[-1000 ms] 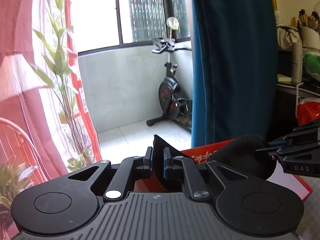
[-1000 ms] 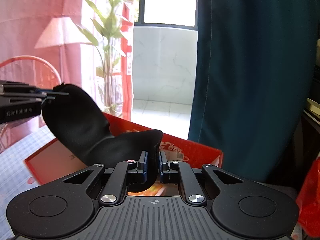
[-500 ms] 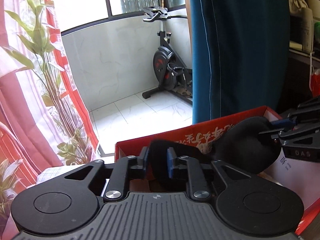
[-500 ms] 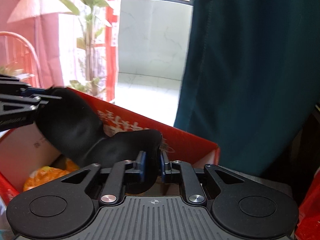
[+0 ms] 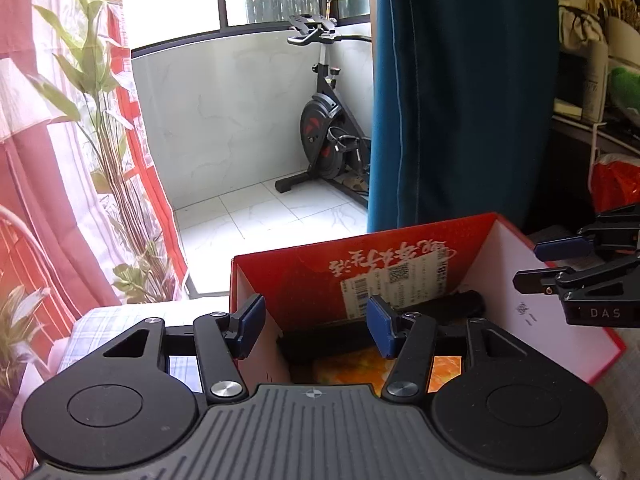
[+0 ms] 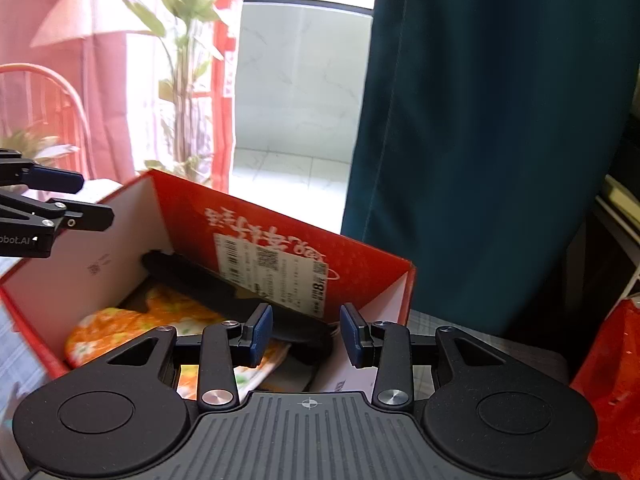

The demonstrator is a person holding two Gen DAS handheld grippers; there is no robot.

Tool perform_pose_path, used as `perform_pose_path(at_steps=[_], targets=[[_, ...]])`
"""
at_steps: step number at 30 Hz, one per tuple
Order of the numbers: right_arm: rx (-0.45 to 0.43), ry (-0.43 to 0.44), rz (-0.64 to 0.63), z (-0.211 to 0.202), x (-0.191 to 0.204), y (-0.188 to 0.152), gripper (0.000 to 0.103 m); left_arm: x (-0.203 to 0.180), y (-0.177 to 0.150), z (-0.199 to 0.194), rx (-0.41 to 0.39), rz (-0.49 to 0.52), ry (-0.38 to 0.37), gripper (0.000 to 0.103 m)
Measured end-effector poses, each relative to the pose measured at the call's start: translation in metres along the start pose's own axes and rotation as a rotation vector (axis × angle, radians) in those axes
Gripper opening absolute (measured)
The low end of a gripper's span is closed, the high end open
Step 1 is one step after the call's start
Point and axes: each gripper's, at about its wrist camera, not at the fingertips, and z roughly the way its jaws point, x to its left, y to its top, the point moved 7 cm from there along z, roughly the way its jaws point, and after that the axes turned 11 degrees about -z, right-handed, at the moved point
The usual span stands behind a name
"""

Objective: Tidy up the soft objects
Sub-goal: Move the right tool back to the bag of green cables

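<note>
Since the frame a second earlier, the black soft piece (image 6: 224, 292) that both grippers had pinched and carried above the red box (image 6: 280, 236) was let go and lay inside the box, stretched along the foot of the far red wall. The left gripper (image 5: 316, 330) stood with its blue pads apart and its jaws were opening, nothing between them; in the left wrist view the near-left corner of the box fell in the gap and the black piece showed just beyond the pads. The right gripper (image 6: 306, 334) likewise had its jaws opening, pads apart and clear of the cloth; the right end of the black piece lay just past them, not pressed. In the left wrist view the right gripper's fingers (image 5: 560, 246) hung over the right white inner wall of the box; in the right wrist view the left gripper's fingers reached in from the left edge above the left wall. Under the black piece lay an orange patterned cloth (image 6: 120, 328) on the box floor. A white shipping label (image 6: 272, 276) was stuck to the inside of the far wall. Beyond the box hung a teal curtain (image 5: 460, 92), with an exercise bike (image 5: 328, 132) on the tiled floor further left.
</note>
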Motion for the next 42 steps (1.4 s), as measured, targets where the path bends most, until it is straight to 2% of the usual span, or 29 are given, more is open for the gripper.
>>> perform_pose_path(at_steps=[9, 13, 21, 30, 42], targets=[[-0.079, 0.043, -0.023, -0.058, 0.033, -0.009, 0.035, 0.002, -0.029, -0.061, -0.025, -0.016, 0.017, 0.059], [-0.094, 0.065, -0.032, -0.077, 0.05, -0.02, 0.035, 0.003, -0.053, -0.083, 0.0, -0.058, 0.003, 0.059], [-0.108, 0.127, -0.039, -0.117, 0.087, -0.055, 0.034, -0.007, -0.106, -0.116, 0.074, -0.077, -0.026, 0.059], [-0.091, 0.201, 0.039, -0.145, 0.117, -0.112, 0.034, -0.012, -0.166, -0.133, 0.15, -0.136, -0.082, 0.059], [-0.005, 0.243, 0.145, -0.139, 0.151, -0.182, 0.034, -0.02, -0.226, -0.126, 0.259, -0.235, -0.133, 0.058]])
